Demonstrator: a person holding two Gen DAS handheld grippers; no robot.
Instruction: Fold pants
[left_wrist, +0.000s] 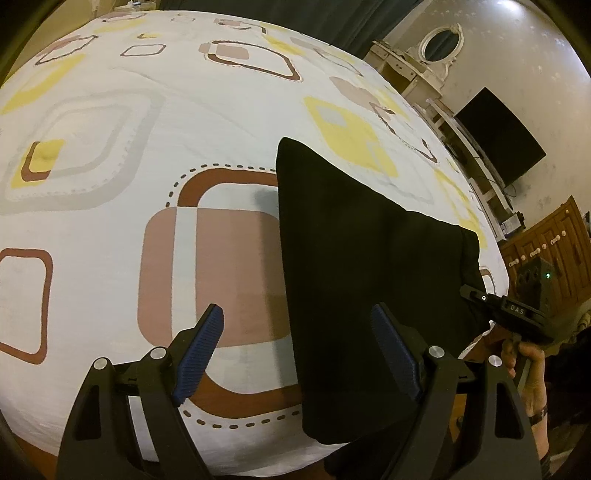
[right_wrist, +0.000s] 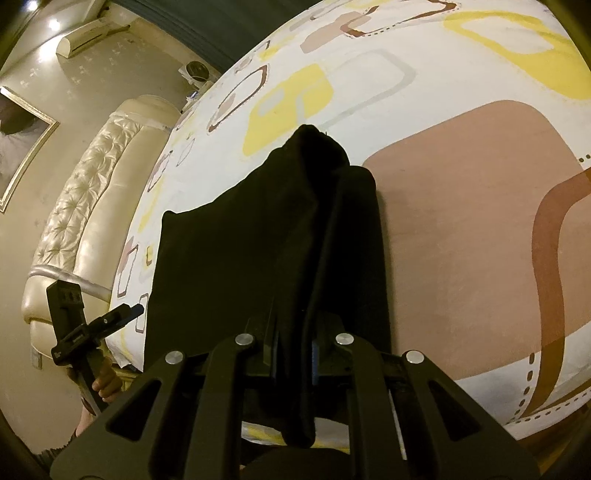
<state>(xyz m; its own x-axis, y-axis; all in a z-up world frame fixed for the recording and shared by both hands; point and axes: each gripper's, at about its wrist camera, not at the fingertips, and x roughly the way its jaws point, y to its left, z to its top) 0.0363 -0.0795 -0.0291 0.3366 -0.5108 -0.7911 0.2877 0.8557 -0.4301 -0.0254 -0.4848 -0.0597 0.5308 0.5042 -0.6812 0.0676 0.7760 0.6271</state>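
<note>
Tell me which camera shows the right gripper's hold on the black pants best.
The right wrist view: the right gripper is shut on a bunched fold of the black pants, with cloth pinched between its blue pads. The left wrist view shows that gripper only from the side at the cloth's edge, while the open left gripper holds nothing.

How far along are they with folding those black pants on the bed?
Partway. The black pants already lie as a narrow doubled strip on the patterned bedsheet. In hand: the right gripper is shut on bunched fabric at the near end, lifting it. The left gripper is open, holding nothing. Left: folding the strip over and smoothing it flat.
</note>
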